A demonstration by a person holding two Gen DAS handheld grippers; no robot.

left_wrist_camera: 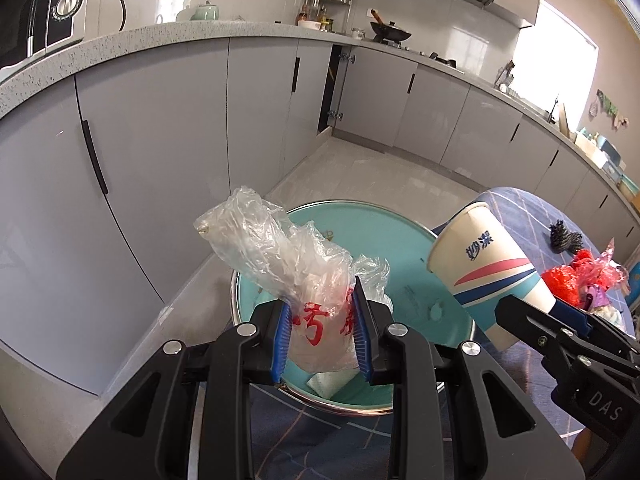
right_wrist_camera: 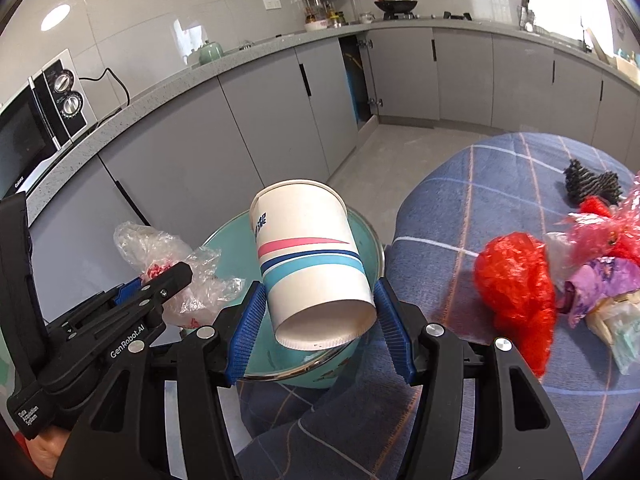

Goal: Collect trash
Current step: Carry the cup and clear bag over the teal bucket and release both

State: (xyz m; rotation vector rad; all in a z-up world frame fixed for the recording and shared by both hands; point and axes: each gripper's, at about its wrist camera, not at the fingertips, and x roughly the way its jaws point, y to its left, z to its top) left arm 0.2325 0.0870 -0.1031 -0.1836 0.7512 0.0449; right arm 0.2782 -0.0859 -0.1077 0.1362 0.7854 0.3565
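My left gripper (left_wrist_camera: 322, 332) is shut on a clear plastic bag with red print (left_wrist_camera: 288, 264) and holds it over a teal basin (left_wrist_camera: 404, 256). My right gripper (right_wrist_camera: 320, 320) is shut on a white paper cup with pink and blue stripes (right_wrist_camera: 308, 256), tilted mouth-away above the same basin (right_wrist_camera: 364, 240). The cup also shows in the left wrist view (left_wrist_camera: 484, 268), and the bag in the right wrist view (right_wrist_camera: 176, 256). A white scrap (left_wrist_camera: 328, 384) lies inside the basin.
The basin stands at the edge of a table with a blue checked cloth (right_wrist_camera: 480, 184). Red, pink and purple wrappers (right_wrist_camera: 520, 284) and a dark striped scrap (right_wrist_camera: 592, 184) lie on the cloth to the right. Grey cabinets (left_wrist_camera: 160, 140) stand behind.
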